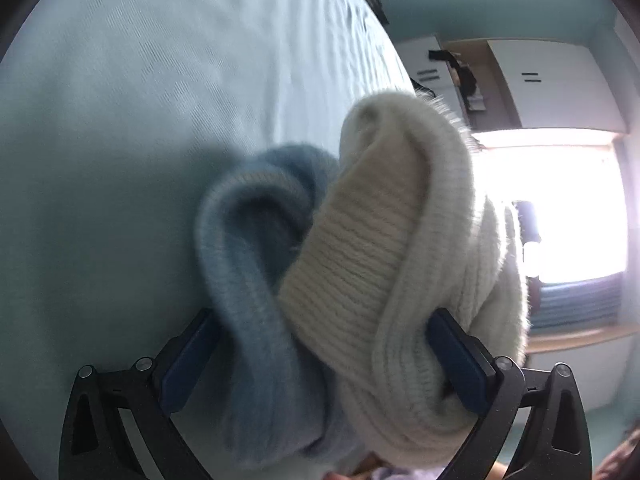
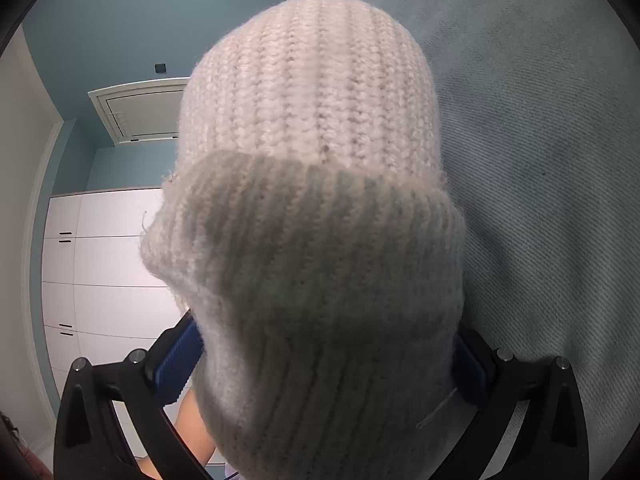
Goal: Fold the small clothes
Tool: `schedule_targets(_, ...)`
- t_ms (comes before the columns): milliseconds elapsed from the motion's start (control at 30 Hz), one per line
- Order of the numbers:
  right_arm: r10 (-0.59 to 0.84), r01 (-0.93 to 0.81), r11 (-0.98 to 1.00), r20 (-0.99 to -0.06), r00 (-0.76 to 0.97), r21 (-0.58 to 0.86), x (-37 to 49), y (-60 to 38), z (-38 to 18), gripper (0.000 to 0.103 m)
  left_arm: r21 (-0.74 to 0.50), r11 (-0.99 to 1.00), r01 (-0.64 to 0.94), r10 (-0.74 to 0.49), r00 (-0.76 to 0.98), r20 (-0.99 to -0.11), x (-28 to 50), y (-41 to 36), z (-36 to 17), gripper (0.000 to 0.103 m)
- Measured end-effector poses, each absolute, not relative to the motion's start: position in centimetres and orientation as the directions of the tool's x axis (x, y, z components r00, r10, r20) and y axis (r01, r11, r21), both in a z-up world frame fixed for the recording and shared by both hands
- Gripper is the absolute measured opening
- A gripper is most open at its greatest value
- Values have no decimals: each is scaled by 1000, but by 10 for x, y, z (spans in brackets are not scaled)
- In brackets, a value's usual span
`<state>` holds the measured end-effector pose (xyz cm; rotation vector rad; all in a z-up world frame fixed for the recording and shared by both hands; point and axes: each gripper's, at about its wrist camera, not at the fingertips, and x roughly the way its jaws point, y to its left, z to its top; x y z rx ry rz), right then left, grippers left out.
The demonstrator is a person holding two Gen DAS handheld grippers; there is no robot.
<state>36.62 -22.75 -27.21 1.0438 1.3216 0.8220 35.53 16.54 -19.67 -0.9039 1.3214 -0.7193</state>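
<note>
In the left wrist view my left gripper [image 1: 320, 344] stands open at its widest over the pale blue bed cover [image 1: 140, 140]. Between its fingers sit a blue knit piece [image 1: 240, 260] on the left and a cream ribbed knit piece [image 1: 400, 240] on the right, bunched together. The fabric brushes both blue pads [image 1: 184, 356] without being squeezed. In the right wrist view my right gripper [image 2: 324, 356] is shut on a cream knit hat [image 2: 312, 120] with a turned-up brim [image 2: 320, 260]. The hat sticks out forward and hides the fingertips.
The bed cover [image 2: 540, 200] fills the right of the right wrist view. White wardrobe doors [image 2: 104, 272] and a teal wall [image 2: 120, 20] lie to the left. A bright window [image 1: 560, 208] and white cupboards [image 1: 552, 80] show at the right of the left wrist view. A bare hand [image 2: 196, 428] is under the hat.
</note>
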Motion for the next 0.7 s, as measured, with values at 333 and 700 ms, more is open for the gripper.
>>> schedule_targets(333, 920, 36, 383, -384, 75, 923, 376, -223, -254, 102, -897, 441, 2, -891, 116, -438, 364, 94, -172, 103)
schedule_targets(700, 917, -170, 384, -354, 185, 907, 458, -260, -147, 102, -932, 355, 70, -901, 293, -321, 420, 76, -89, 103)
